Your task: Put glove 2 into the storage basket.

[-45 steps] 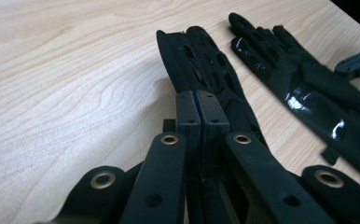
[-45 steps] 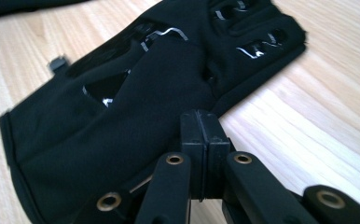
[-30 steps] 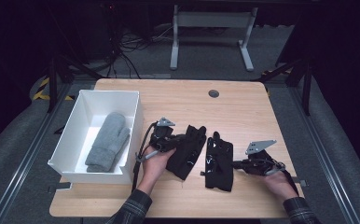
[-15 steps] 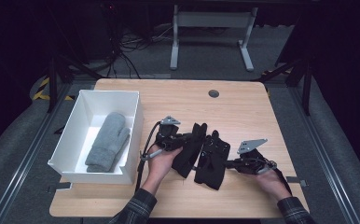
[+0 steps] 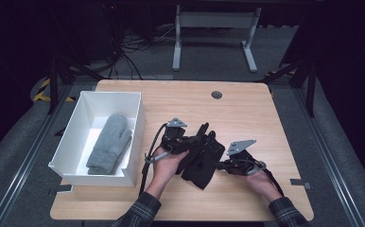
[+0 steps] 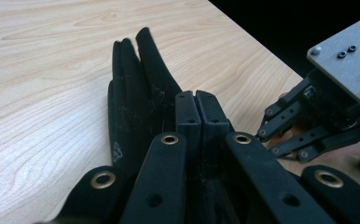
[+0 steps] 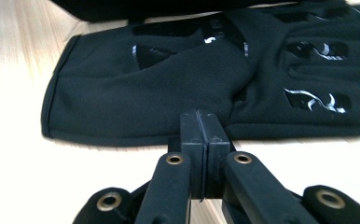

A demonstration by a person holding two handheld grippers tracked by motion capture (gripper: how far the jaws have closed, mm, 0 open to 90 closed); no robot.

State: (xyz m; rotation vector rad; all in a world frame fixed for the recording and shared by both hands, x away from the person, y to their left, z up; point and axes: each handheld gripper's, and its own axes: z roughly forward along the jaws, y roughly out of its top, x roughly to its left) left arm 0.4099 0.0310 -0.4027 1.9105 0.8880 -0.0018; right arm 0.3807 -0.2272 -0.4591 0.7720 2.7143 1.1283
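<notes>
two black gloves overlap on wooden table; floor seemingly grey.

A white box sits on the wooden table. A grey mitten lies inside it.

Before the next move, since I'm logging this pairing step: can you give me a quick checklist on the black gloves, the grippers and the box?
1. Left gripper shut on its black glove: ok, jaws together with fabric beneath.
2. Right gripper gripping the second black glove: cannot tell, jaws shut at its edge.
3. The two gloves overlapping at the table middle: ok.
4. White box has room beside the grey mitten: ok.
5. Grippers apart from each other: ok.
</notes>
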